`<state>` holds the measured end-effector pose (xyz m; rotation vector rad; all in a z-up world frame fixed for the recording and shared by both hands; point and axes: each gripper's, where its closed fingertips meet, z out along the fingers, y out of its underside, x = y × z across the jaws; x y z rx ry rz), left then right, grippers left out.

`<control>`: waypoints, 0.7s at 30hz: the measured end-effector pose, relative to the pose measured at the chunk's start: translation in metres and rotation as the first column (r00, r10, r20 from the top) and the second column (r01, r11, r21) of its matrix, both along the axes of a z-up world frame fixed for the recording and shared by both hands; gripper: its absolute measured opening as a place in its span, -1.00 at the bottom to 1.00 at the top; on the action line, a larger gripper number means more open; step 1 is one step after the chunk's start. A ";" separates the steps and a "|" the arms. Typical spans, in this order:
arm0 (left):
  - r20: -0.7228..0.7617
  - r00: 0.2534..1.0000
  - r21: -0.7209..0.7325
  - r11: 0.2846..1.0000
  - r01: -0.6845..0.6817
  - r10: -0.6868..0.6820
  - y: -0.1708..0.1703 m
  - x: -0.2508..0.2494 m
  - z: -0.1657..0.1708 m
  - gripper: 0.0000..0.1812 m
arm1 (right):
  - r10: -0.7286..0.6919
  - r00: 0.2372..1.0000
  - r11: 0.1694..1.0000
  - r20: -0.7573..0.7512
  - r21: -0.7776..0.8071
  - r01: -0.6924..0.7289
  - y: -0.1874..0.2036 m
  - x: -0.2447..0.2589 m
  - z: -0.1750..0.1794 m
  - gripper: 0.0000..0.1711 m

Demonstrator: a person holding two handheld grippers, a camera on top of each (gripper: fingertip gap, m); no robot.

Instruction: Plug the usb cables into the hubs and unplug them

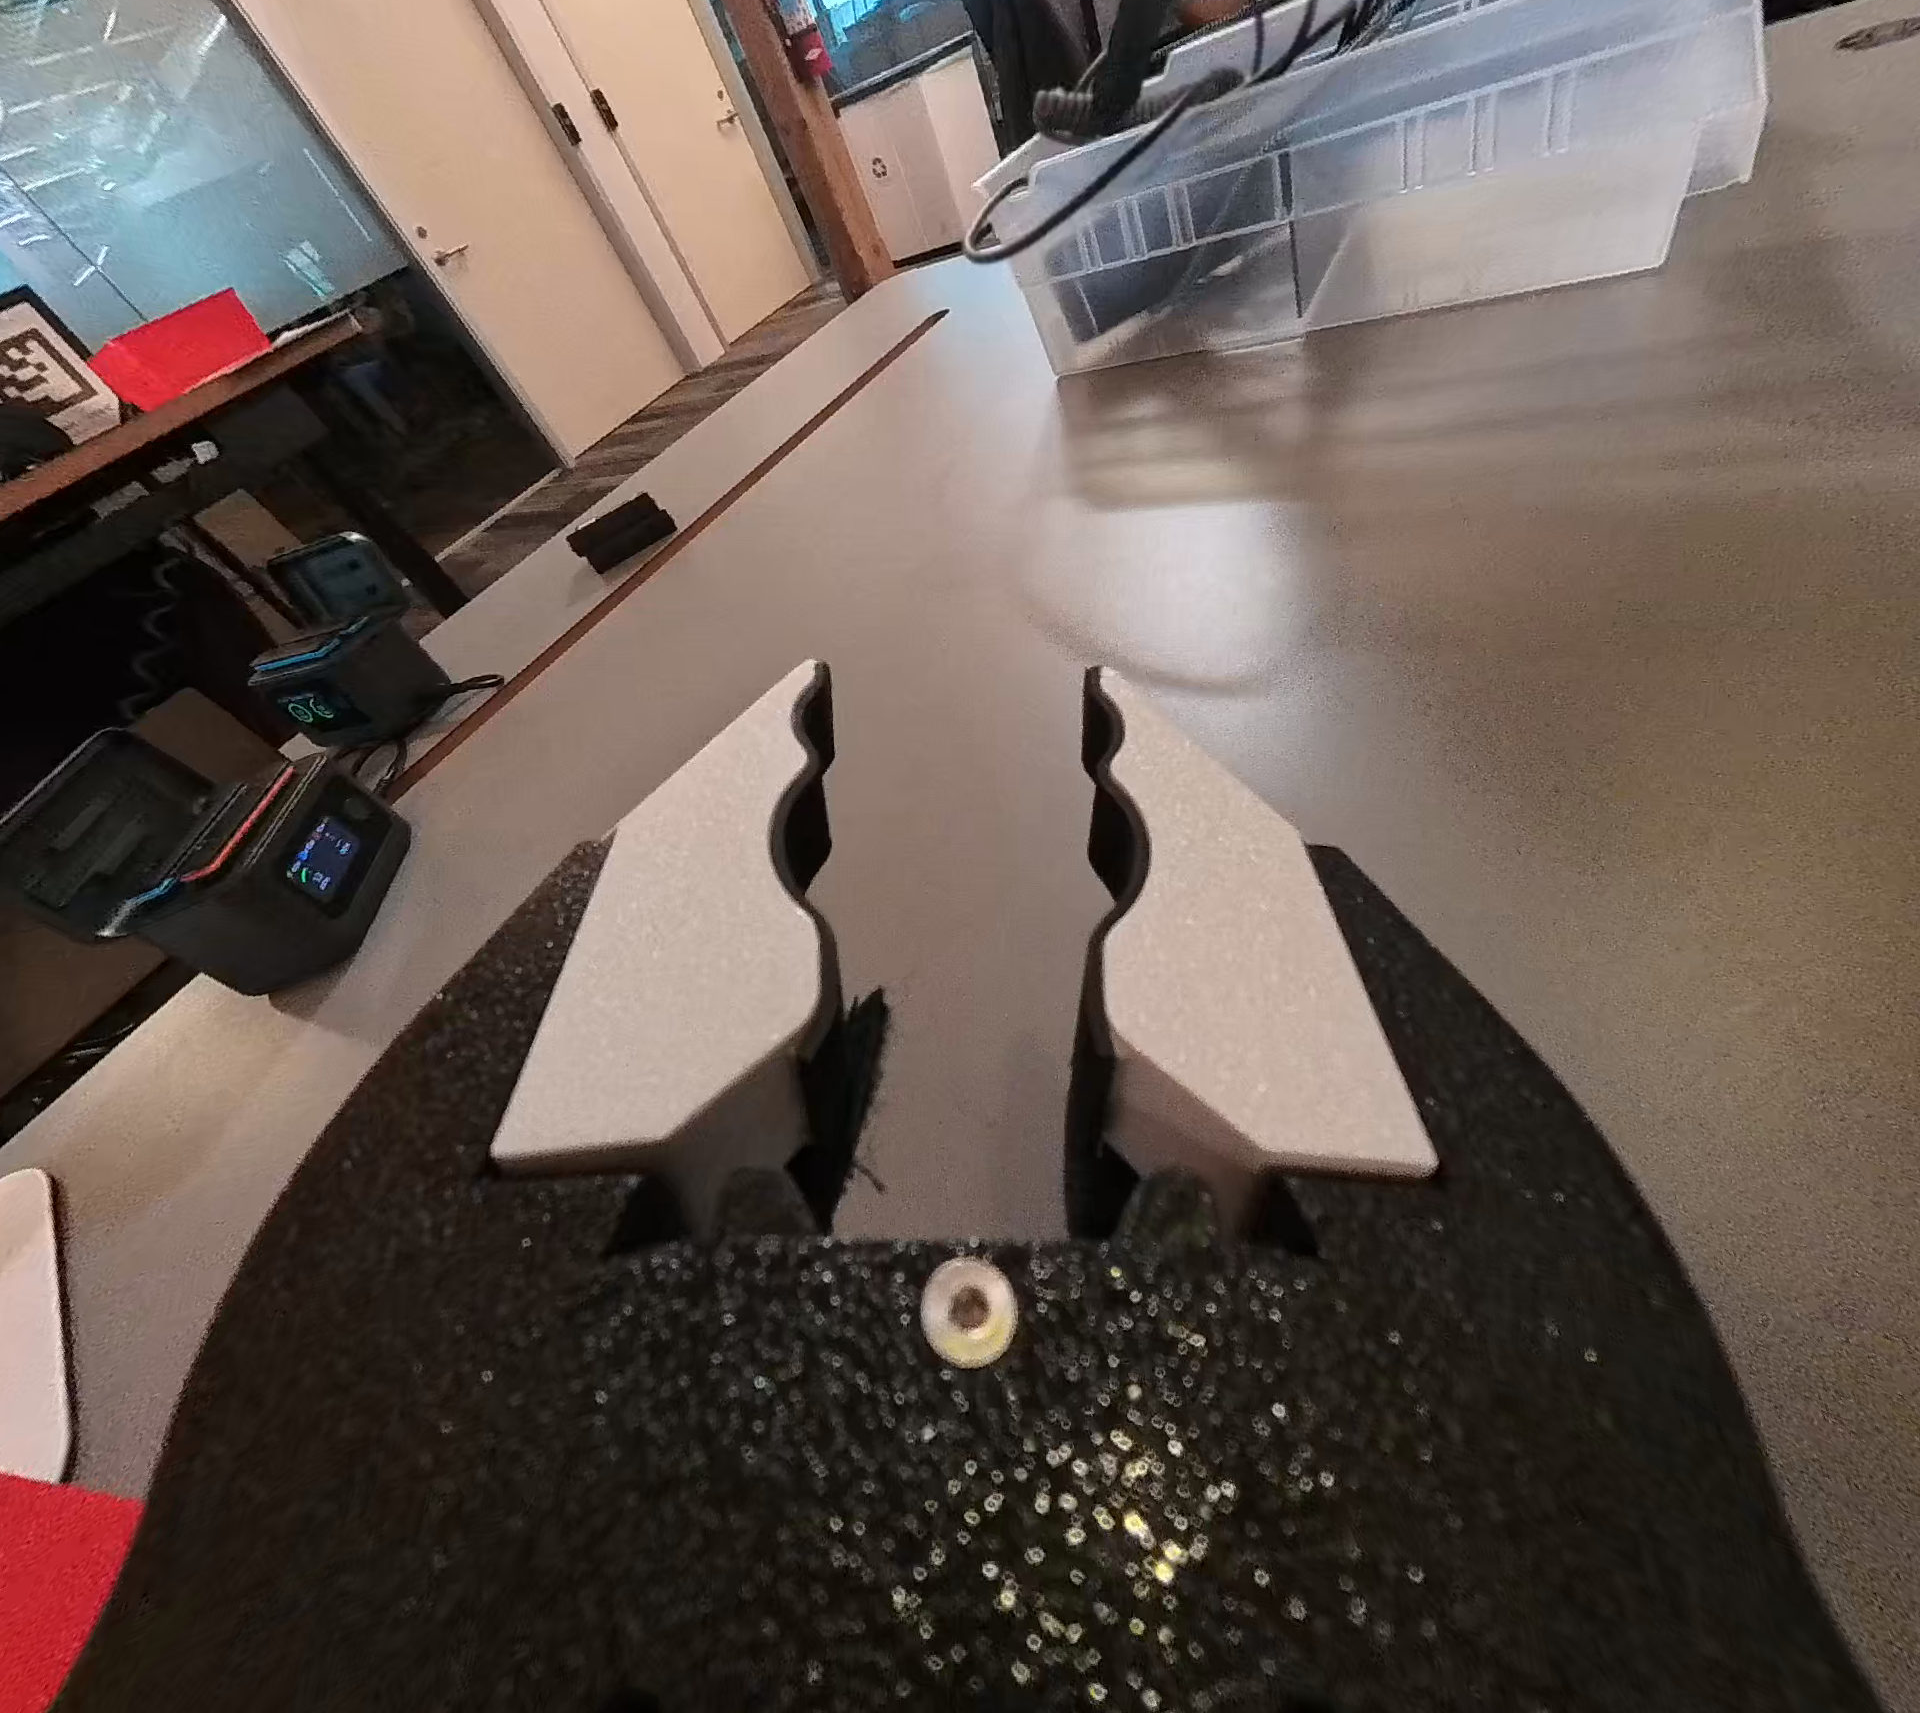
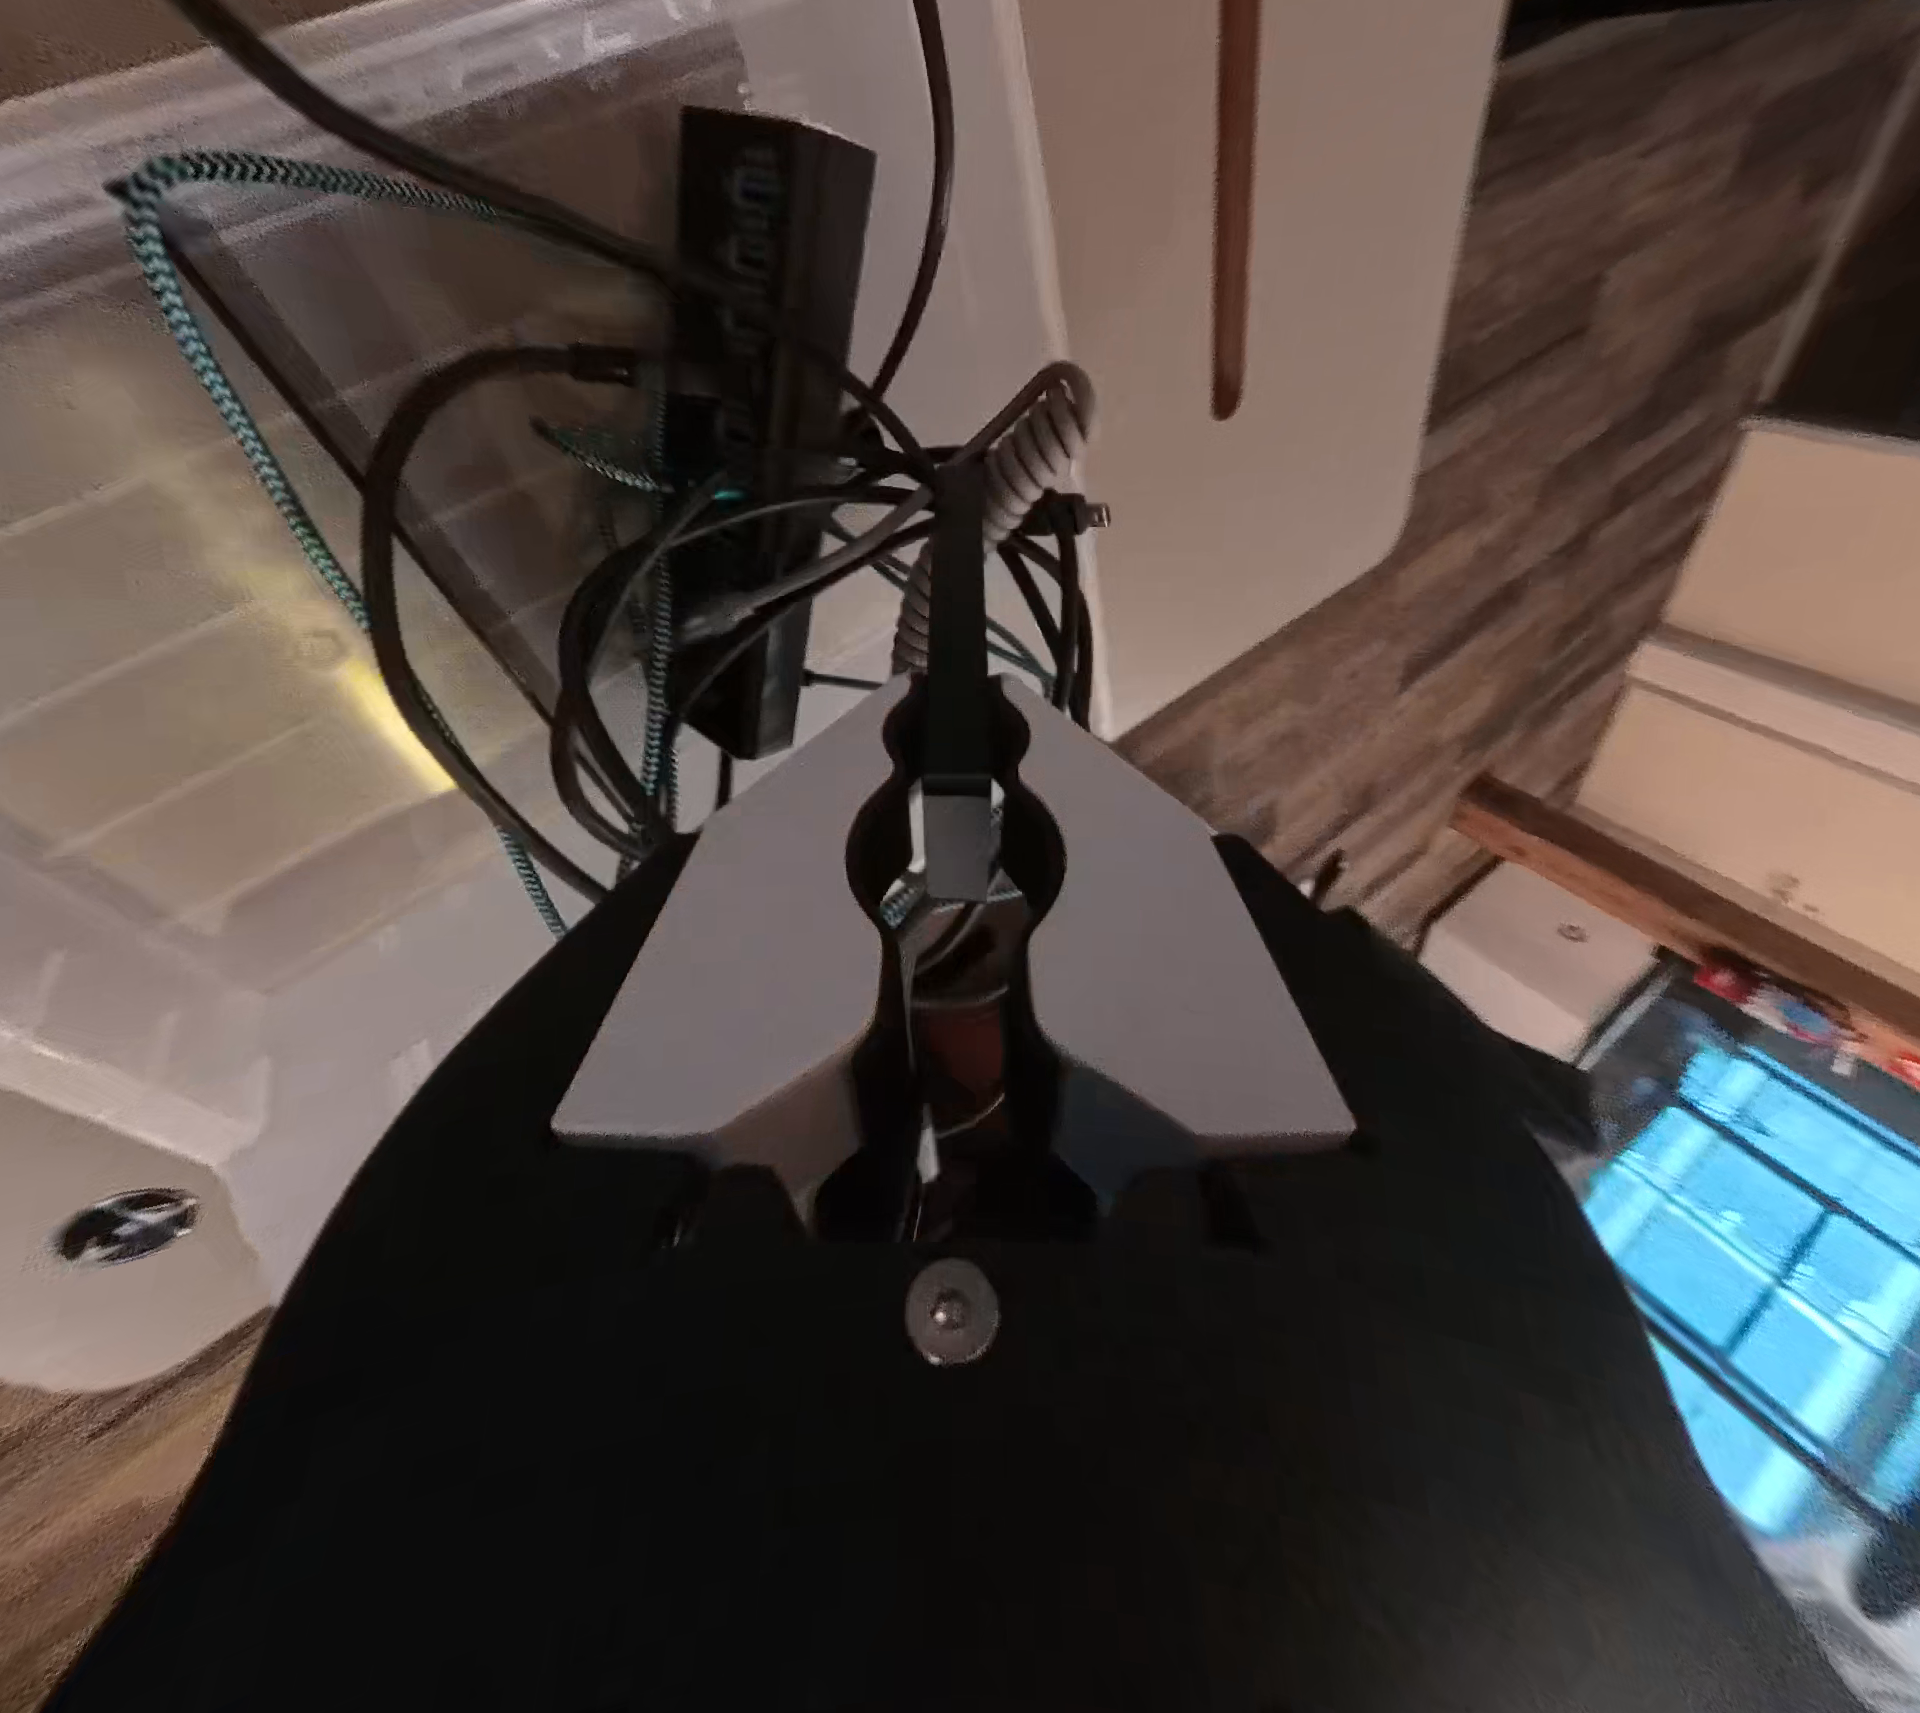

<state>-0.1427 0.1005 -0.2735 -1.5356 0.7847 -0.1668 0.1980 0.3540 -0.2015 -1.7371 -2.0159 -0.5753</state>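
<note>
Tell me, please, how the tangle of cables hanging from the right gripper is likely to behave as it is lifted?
Probably floppy: the cables droop in loose loops. The black hub seems tangled in them, so it may lift along and swing.

My two claws: grey fingers on black bodies

My left gripper point(image 1: 956, 697) has two pale grey fingers point(image 1: 686, 925) with flat, faintly speckled tops, wavy scalloped inner edges and dark inner faces; they sit in slots in a wide, rounded black body with a grainy, glittering surface and one silver screw point(image 1: 968, 1327) at the centre. My right gripper point(image 2: 961, 707) is the same build: smooth grey wedge fingers point(image 2: 727, 946), scalloped edges, black body, one silver screw point(image 2: 951, 1323).
</note>
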 end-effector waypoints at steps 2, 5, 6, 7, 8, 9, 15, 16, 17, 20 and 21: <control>-0.007 1.000 0.000 1.000 0.003 -0.003 -0.001 0.001 -0.001 -0.49 | -0.048 0.999 0.996 -0.006 -0.073 0.047 0.001 -0.004 -0.010 -0.90; -0.013 1.000 -0.001 1.000 0.006 -0.006 -0.001 0.002 -0.001 -0.50 | -0.131 0.991 0.978 -0.008 -0.166 0.128 0.002 -0.006 -0.021 -0.90; -0.013 1.000 -0.001 1.000 0.006 -0.006 -0.001 0.002 -0.002 -0.50 | -0.152 0.988 0.972 -0.020 -0.187 0.146 0.003 -0.008 -0.023 -0.90; -0.014 1.000 -0.002 1.000 0.007 -0.007 -0.001 0.002 -0.002 -0.50 | -0.176 0.984 0.964 -0.036 -0.209 0.164 0.004 -0.010 -0.024 -0.90; -0.014 1.000 -0.002 1.000 0.008 -0.008 -0.001 0.002 -0.002 -0.50 | -0.204 0.978 0.954 -0.051 -0.234 0.187 0.003 -0.011 -0.024 -0.90; -0.015 1.000 -0.002 1.000 0.010 -0.010 -0.002 0.002 -0.002 -0.50 | -0.231 0.971 0.943 -0.057 -0.258 0.209 0.002 -0.011 -0.026 -0.90; -0.017 1.000 -0.004 1.000 0.010 -0.010 -0.002 0.002 -0.002 -0.50 | -0.332 0.877 0.896 -0.347 -0.407 0.178 -0.002 -0.028 -0.009 -0.90; -0.016 1.000 -0.005 1.000 0.011 -0.011 -0.002 0.002 -0.002 -0.51 | -0.367 0.812 0.880 -0.454 -0.452 0.145 -0.002 -0.036 -0.001 -0.90; -0.017 1.000 -0.004 1.000 0.010 -0.010 -0.002 0.002 -0.002 -0.51 | -0.423 0.746 0.853 -0.514 -0.503 0.137 0.000 -0.038 0.003 -0.90; -0.025 1.000 -0.004 1.000 0.013 -0.013 -0.002 0.003 -0.003 -0.51 | -0.657 0.628 0.684 -0.416 -0.680 0.265 0.001 -0.012 -0.026 -0.90; -0.027 1.000 -0.003 1.000 0.014 -0.014 -0.002 0.003 -0.003 -0.51 | -0.716 0.592 0.625 -0.370 -0.719 0.306 0.000 -0.005 -0.038 -0.90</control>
